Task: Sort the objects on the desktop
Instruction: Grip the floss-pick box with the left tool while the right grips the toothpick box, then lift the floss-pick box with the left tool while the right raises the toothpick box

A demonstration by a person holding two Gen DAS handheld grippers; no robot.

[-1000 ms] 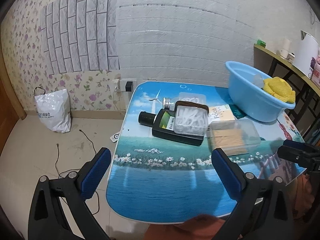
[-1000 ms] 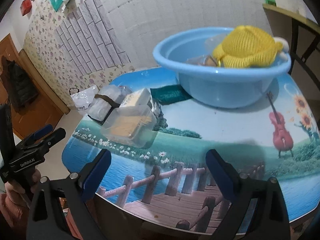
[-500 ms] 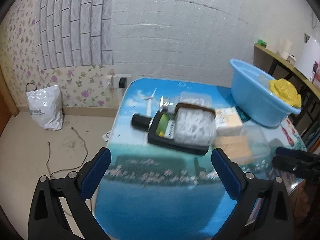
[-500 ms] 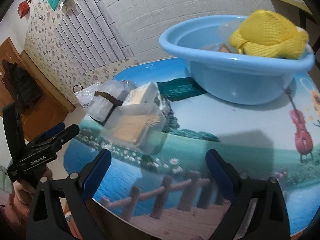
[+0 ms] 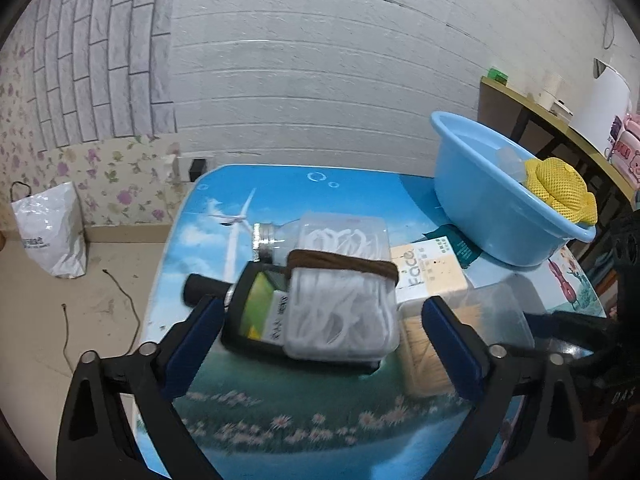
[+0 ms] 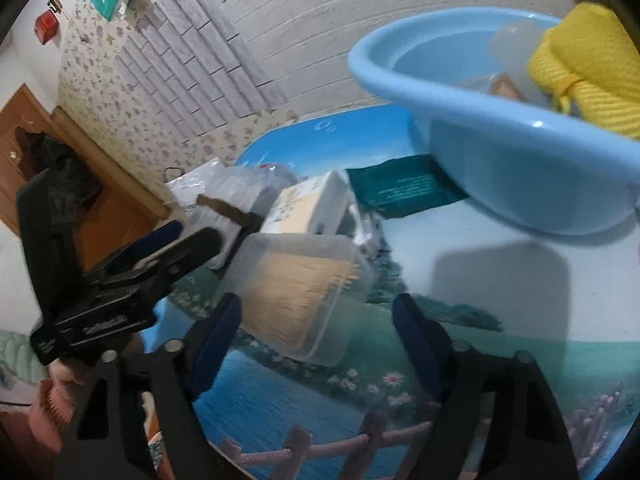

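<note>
1. On the printed table [image 5: 276, 424], I see my left gripper [image 5: 320, 336] with jaws apart, just narrowing, flanking the clear box of white floss picks [image 5: 340, 320] on a black bottle [image 5: 240, 320] without touching it.
2. My right gripper [image 6: 316, 348] is unclenched, jaws closing in, holding nothing; the clear toothpick box [image 6: 300, 292] lies just ahead.
3. The blue basin [image 6: 500, 152] stands further back, holding a yellow mesh bundle [image 6: 592, 64].
</note>
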